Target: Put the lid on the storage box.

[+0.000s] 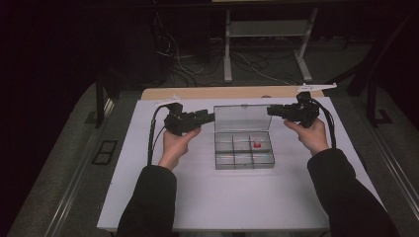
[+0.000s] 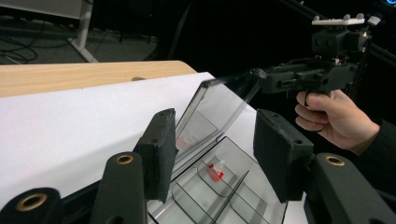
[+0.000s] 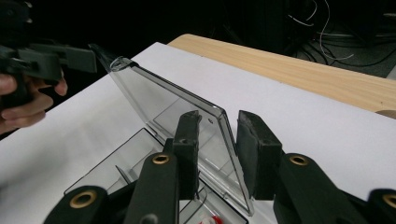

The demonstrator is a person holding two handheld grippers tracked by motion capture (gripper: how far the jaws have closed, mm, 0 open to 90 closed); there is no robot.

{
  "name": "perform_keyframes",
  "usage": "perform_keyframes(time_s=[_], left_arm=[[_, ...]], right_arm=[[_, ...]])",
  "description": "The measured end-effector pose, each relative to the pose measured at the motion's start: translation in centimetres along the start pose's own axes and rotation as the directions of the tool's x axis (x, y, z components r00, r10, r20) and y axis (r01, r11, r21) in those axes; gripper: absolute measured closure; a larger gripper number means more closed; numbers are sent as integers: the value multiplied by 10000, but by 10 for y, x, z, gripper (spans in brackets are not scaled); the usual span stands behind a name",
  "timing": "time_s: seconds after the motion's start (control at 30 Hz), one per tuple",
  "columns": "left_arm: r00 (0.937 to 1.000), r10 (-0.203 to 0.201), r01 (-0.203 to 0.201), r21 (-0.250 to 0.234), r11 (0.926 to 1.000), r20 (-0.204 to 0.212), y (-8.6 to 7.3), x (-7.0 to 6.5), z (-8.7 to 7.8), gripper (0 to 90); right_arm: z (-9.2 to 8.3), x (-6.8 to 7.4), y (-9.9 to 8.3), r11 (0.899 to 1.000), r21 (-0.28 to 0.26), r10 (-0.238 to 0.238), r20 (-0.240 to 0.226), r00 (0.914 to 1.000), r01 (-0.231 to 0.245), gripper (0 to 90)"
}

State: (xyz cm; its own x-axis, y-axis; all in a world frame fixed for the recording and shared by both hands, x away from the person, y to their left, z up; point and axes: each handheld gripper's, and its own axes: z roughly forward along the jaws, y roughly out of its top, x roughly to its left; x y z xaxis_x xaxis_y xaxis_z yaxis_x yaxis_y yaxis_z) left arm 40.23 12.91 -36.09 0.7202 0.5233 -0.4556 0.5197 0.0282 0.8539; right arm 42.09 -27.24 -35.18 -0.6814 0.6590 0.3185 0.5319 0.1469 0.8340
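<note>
While the clear compartment box (image 1: 244,150) sat on the white mat with its lid (image 1: 242,117) upright behind the tray, I had both grippers level with that lid's long top edge. My right gripper (image 3: 217,154) straddled its right end, jaws narrowly parted, grip uncertain. My left gripper (image 2: 212,154) stood half open, empty, just off its left end, the farther

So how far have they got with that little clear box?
Done: the clear box is open, its lid standing up. One small red piece lies in a compartment; the other compartments look empty. In hand: the left gripper and right gripper sit at the lid's two top corners, neither pinching it. Left: probably filling or closing the box.
</note>
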Motion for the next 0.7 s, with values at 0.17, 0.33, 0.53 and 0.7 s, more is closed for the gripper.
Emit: perform_keyframes(time_s=[0.17, 0.33, 0.53, 0.7], left_arm=[[9996, 97, -96, 18, 10000, -275, 9, -4, -13, 474], [9993, 173, -174, -28, 9998, -339, 19, -8, -21, 476], [9991, 280, -282, -45, 9996, -324, 30, -16, -22, 492], [9990, 304, -306, -59, 9995, -327, 39, -22, -16, 503]], right_arm=[[-2, 3, -2, 10000, 12, -34, 39, 10000, 34, 680], [-4, 6, -4, 10000, 6, -28, 60, 10000, 28, 665], [-7, 11, -9, 10000, 37, -34, 79, 10000, 34, 645], [-10, 17, -10, 9995, 236, -225, 256, 9994, 219, 634]])
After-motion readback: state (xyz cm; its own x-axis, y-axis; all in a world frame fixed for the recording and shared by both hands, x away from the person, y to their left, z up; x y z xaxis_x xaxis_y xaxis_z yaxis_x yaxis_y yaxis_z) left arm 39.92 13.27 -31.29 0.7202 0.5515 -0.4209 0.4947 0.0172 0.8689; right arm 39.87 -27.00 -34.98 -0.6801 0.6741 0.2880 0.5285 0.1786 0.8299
